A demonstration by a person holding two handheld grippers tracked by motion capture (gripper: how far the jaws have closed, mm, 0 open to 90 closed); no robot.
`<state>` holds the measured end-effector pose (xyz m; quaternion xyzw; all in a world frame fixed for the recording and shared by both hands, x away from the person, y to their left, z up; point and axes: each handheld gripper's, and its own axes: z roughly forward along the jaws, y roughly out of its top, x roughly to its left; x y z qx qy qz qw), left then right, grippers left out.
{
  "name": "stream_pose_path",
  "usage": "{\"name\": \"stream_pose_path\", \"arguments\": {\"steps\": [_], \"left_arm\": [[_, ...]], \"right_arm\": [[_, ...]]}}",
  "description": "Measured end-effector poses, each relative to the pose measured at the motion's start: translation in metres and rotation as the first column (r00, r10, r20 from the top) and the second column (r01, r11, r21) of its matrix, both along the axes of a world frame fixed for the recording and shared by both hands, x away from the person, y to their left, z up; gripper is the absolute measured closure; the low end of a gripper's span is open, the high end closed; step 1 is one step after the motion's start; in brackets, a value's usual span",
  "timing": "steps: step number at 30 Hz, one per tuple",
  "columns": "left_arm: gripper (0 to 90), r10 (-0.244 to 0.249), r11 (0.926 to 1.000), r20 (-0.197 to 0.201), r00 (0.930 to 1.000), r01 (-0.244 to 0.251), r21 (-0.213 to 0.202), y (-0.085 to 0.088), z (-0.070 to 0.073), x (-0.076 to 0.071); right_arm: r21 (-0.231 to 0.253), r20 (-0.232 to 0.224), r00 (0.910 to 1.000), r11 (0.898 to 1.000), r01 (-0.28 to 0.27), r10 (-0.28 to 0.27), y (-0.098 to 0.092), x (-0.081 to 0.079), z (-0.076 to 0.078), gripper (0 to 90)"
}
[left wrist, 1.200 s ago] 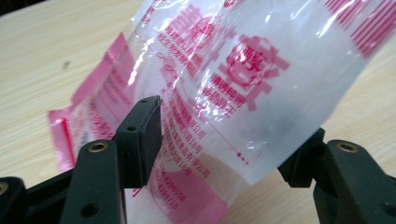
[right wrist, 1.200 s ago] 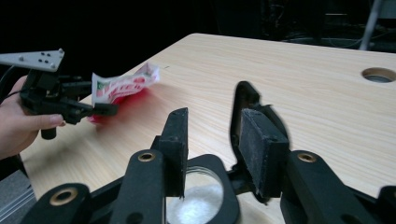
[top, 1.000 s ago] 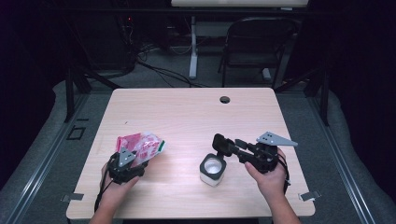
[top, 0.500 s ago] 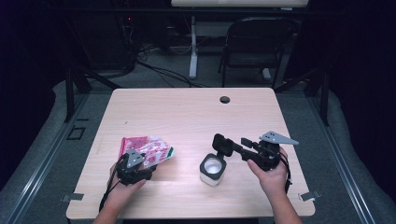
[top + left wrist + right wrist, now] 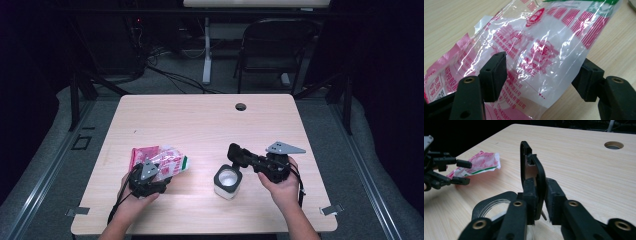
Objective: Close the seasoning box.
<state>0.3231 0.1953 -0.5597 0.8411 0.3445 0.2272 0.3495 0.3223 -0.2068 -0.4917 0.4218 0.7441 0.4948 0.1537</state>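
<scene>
Table (image 5: 200, 120) is light wood with a round cable hole (image 5: 241, 106) near the far edge. Behind it: a dark folding chair (image 5: 272, 50), cables on the floor (image 5: 165, 75), a white post (image 5: 206, 50). Nothing on the tabletop sits between your two grippers.

Your left gripper (image 5: 146, 181) is at the near left of the table, grey plate on top. In the left gripper view its jaws stand wide apart, one either side of a crinkled clear plastic bag (image 5: 531, 50) with pink and red print and a green strip at the far end. The bag lies across the gap. Left pad looks to be touching or just under the film; right pad is just beside the bag's edge. Not clamped.

Your right gripper (image 5: 239, 156) is at the near right, pointing left. Its jaws are pinched narrow on a flat black lid (image 5: 532, 177), held upright on edge, one pad each side.

Just below that, a small white container (image 5: 227, 181) with a black rim stands on the table, mouth open. In the right gripper view the rim (image 5: 491, 206) shows just left of the jaws, the bag (image 5: 477, 163) farther off with your left gripper (image 5: 439, 171) on it.
</scene>
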Motion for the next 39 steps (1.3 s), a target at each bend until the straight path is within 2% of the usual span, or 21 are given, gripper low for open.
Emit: {"name": "stream_pose_path", "arguments": {"steps": [4, 7, 11, 14, 17, 21, 29, 39], "left_arm": [[33.1, -0.010, 0.9999, -0.009, 0.9999, 0.010, 0.005, 0.000, 0.006, -0.001], [32.2, -0.024, 0.9996, -0.017, 0.9996, 0.024, -0.014, -0.004, 0.008, -0.004], [32.2, -0.051, 0.9987, -0.001, 0.9987, 0.051, -0.006, -0.012, 0.008, -0.008], [32.2, -0.052, 0.9983, 0.003, 0.9986, 0.052, -0.025, -0.015, 0.006, -0.008], [32.2, -0.051, 0.9981, 0.002, 0.9987, 0.051, -0.035, -0.014, 0.003, -0.009], [32.9, -0.039, 0.9973, -0.009, 0.9992, 0.039, -0.062, -0.012, 0.001, -0.009], [33.2, -0.009, 0.9961, 0.004, 1.0000, 0.009, -0.088, -0.004, 0.001, -0.010], [33.3, 0.009, 0.9965, 0.000, 1.0000, -0.009, -0.083, 0.000, 0.000, -0.009]], "right_arm": [[-0.025, 0.007, 0.9999, 1.000, -0.008, 0.008, 0.000, -0.002, 0.001, 83.3], [-0.044, 0.020, 0.9997, 0.999, -0.015, 0.016, 0.001, -0.003, 0.002, 83.6], [-0.110, 0.042, 0.9987, 0.994, -0.023, 0.028, 0.006, -0.007, 0.007, 83.6], [-0.153, 0.059, 0.9979, 0.988, -0.018, 0.028, 0.010, -0.010, 0.009, 83.3], [-0.206, 0.067, 0.9970, 0.978, -0.024, 0.039, 0.014, -0.014, 0.012, 82.9], [-0.199, 0.072, 0.9956, 0.979, -0.044, 0.059, 0.019, -0.019, 0.015, 78.6], [-0.161, 0.081, 0.9935, 0.985, -0.066, 0.080, 0.026, -0.026, 0.011, 74.1], [-0.162, 0.094, 0.9904, 0.983, -0.085, 0.101, 0.033, -0.034, 0.005, 68.3]]}}
